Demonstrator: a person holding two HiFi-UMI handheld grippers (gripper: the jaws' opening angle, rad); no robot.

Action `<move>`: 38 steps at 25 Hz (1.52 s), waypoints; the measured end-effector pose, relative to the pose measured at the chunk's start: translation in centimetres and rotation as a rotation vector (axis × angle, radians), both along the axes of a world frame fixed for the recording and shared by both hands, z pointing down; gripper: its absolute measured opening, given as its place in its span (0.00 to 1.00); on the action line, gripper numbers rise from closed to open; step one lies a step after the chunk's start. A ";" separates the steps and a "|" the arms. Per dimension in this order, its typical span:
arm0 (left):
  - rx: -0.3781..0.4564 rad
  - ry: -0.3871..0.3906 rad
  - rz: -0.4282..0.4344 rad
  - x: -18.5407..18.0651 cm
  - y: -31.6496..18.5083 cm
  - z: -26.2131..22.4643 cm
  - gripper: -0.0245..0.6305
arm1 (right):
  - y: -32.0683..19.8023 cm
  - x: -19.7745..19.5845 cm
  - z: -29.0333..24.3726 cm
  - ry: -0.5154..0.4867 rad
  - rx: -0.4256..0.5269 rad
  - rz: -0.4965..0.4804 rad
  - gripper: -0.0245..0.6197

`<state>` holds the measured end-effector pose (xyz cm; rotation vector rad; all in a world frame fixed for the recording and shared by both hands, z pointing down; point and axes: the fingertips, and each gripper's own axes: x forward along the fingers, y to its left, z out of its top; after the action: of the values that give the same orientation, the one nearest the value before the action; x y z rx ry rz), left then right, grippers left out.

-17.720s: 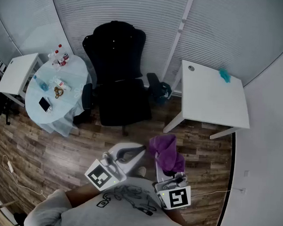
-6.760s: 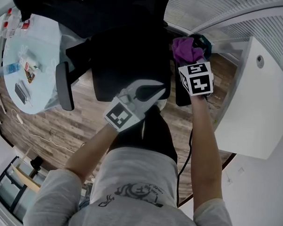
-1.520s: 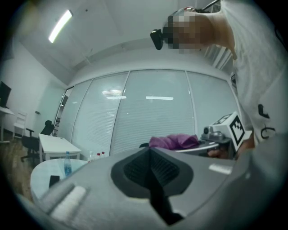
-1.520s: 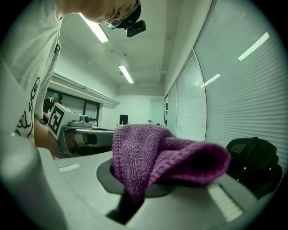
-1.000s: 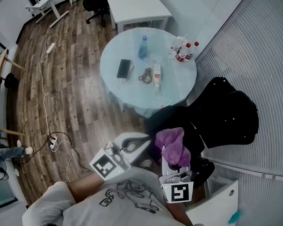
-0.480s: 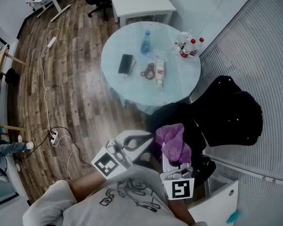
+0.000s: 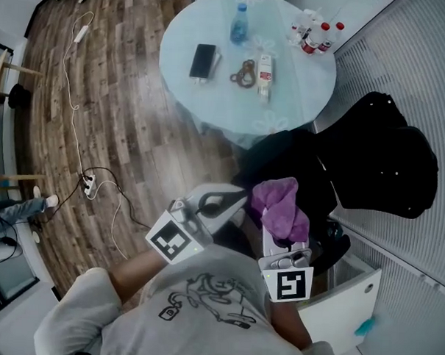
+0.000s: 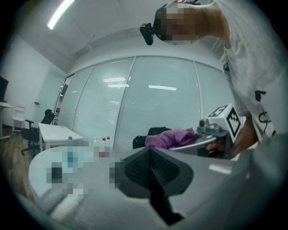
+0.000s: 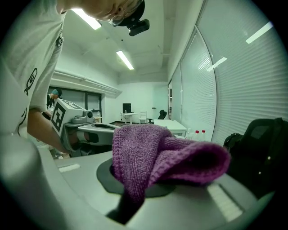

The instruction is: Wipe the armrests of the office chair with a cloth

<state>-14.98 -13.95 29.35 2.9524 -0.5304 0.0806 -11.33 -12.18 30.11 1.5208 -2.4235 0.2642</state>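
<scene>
The purple cloth [image 9: 166, 157] hides where the fingers of the right gripper [image 9: 134, 194] meet, and the office chair [image 7: 378, 158] is too dark to tell its parts.

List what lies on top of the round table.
A phone, a water bottle, a carton, a dark tangle and red-capped bottles. The office chair covers part of the round table's near edge.

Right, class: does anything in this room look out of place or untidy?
Yes: a power strip and its loose cables trail across the wooden floor, left of the round table. Nothing looks spilled or broken.
</scene>
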 end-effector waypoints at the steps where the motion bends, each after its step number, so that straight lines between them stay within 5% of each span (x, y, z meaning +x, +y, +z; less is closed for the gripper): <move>1: 0.016 -0.008 0.008 0.0 -0.2 0.6 0.04 | -0.1 0.1 0.8 0.001 -0.012 -0.003 0.09; 8: -0.006 -0.062 -0.008 0.0 -1.1 5.2 0.04 | -1.5 0.6 4.7 -0.007 -0.036 -0.010 0.09; 20: 0.031 -0.028 0.021 0.4 -2.3 8.8 0.04 | -3.4 0.2 10.4 0.059 -0.066 -0.072 0.09; 28: -0.110 -0.035 -0.016 0.4 -4.2 16.7 0.04 | -5.0 0.1 18.8 0.064 -0.142 -0.090 0.09; 38: -0.130 -0.145 0.004 0.7 -5.3 26.7 0.04 | -5.7 -0.7 29.2 0.115 -0.236 -0.151 0.09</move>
<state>-14.28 -19.25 56.03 2.8347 -0.5158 0.3195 -11.98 -17.85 59.31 1.2133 -2.3089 0.4034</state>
